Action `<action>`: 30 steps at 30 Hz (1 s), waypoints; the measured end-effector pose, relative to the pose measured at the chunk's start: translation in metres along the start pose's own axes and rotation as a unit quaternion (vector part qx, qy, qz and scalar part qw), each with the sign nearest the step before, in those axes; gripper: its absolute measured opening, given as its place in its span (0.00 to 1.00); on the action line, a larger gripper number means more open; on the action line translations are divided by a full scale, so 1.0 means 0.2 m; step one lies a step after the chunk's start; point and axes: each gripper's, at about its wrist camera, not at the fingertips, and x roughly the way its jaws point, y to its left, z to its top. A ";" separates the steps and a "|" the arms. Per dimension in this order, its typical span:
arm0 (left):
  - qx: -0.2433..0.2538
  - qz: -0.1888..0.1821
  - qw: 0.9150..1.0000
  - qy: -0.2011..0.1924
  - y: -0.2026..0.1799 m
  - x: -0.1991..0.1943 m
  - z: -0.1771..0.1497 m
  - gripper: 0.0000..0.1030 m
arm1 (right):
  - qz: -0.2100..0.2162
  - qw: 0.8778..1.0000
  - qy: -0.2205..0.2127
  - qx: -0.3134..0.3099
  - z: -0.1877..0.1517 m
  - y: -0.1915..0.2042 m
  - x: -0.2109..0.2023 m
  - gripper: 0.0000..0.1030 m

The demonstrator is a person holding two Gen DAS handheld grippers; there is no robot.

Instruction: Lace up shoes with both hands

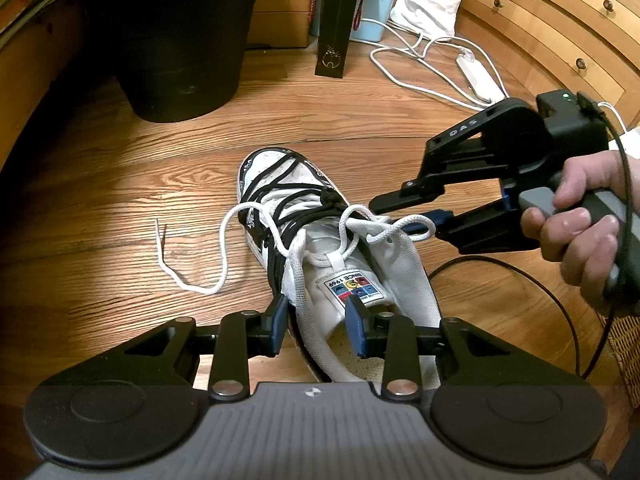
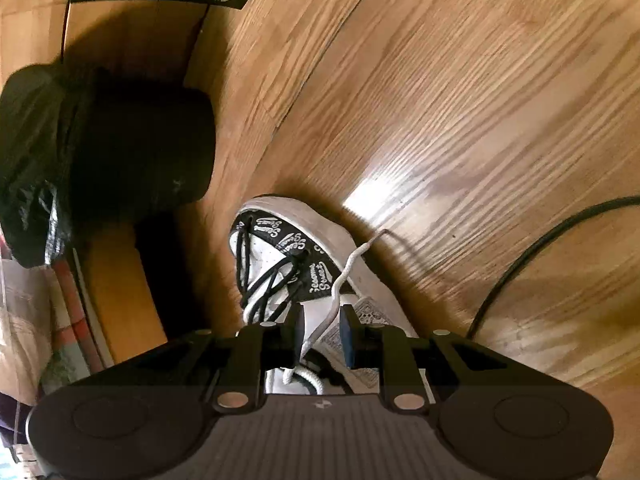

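Observation:
A white sneaker [image 1: 372, 280] with black trim and black cords lies on the wood floor, toe pointing away. Its white lace [image 1: 224, 240] loops loosely over the tongue and trails left across the floor. My left gripper [image 1: 318, 320] is open, its blue pads astride the tongue near the shoe's collar. My right gripper [image 1: 404, 216] reaches in from the right at the upper eyelets, jaws apart, with a lace loop lying between them. In the right wrist view the shoe [image 2: 288, 256] lies below my right gripper [image 2: 322, 338], and the lace [image 2: 340, 280] runs between the open pads.
A black bin [image 1: 176, 40] stands at the back left. A dark paper bag [image 1: 336, 20], a light blue tub [image 1: 376, 8], a white power strip [image 1: 480, 76] with cables and a wooden drawer unit [image 1: 560, 28] are behind. A black cable [image 1: 560, 304] curves right of the shoe.

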 end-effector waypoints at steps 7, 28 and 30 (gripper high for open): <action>0.002 0.000 1.000 0.000 0.00 0.00 0.00 0.34 | 0.009 0.998 -0.026 -0.054 -0.03 0.06 0.00 0.05; 0.042 0.008 0.999 -0.013 -0.07 -0.02 0.00 0.34 | 0.076 0.982 -0.039 -0.170 -0.12 0.31 -0.04 0.04; 0.049 0.010 0.999 -0.012 -0.08 -0.01 -0.01 0.34 | 0.081 0.981 -0.037 -0.174 -0.12 0.31 -0.05 0.04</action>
